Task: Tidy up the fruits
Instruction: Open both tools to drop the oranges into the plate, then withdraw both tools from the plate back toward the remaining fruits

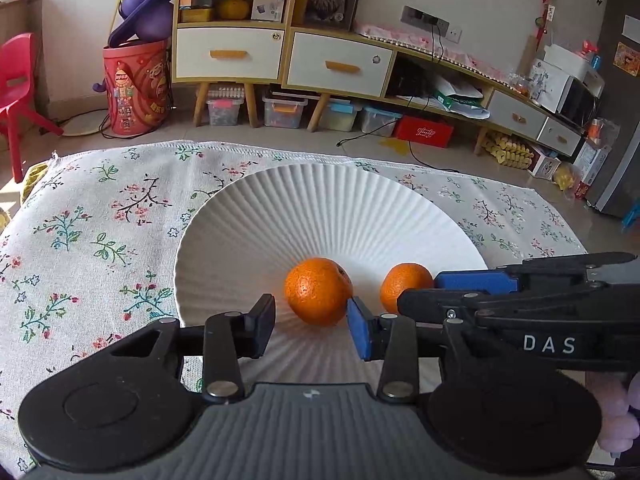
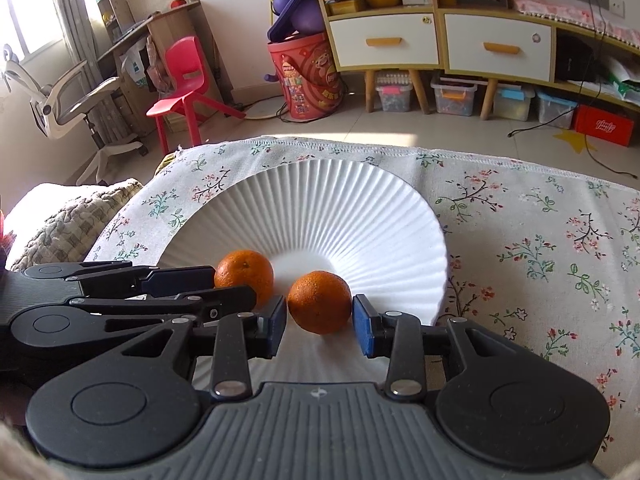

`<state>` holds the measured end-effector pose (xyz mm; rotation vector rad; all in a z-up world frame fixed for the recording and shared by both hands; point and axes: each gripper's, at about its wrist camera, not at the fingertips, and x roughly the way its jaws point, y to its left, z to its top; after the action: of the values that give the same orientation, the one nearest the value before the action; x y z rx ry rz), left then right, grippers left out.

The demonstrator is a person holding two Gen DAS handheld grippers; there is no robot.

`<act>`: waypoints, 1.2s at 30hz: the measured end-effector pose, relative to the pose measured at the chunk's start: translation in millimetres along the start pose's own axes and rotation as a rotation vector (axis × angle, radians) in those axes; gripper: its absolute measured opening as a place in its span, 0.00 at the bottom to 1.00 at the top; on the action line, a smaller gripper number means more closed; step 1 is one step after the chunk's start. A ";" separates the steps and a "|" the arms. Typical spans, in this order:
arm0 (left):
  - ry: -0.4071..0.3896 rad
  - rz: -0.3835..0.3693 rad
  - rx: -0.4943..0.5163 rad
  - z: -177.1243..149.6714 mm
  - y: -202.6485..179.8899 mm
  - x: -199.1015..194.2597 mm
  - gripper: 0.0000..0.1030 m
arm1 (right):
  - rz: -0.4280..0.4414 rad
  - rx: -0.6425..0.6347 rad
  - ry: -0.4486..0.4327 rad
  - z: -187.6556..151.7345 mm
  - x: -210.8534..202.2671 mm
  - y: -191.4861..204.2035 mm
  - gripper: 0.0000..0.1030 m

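Left gripper [image 1: 311, 322] jaws apart — two oranges [image 1: 318, 291] in ribbed plate [image 1: 320, 204].

Two oranges sit side by side in the plate [image 1: 320, 200] on the cloth [image 1: 100, 240]: left orange [image 1: 316, 292] at my left gripper's [image 1: 311, 322] twelve o'clock, right orange [image 1: 402, 286] at about one, perhaps slightly behind.
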<state>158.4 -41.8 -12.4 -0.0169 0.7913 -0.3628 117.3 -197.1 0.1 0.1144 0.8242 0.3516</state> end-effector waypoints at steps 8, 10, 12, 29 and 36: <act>-0.010 0.008 0.002 -9.2 -0.2 -27.2 0.46 | -0.007 -0.008 -0.033 -2.8 -21.4 4.7 0.55; -0.016 0.014 0.006 -12.8 -0.1 -36.2 0.53 | -0.006 -0.015 -0.046 -4.1 -28.0 6.9 0.60; -0.023 0.015 0.018 -15.3 -0.2 -44.0 0.57 | -0.008 -0.032 -0.060 -6.7 -34.7 10.4 0.65; -0.047 0.071 0.067 -51.3 11.8 -92.4 0.87 | -0.070 -0.094 -0.147 -39.2 -69.3 27.1 0.98; -0.036 0.085 0.072 -68.4 16.3 -107.2 0.89 | -0.107 -0.084 -0.115 -51.9 -73.1 34.3 0.99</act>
<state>46.7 16.5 11.0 0.0774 0.7408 -0.3093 24.5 -192.4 24.0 0.0118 0.6983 0.2757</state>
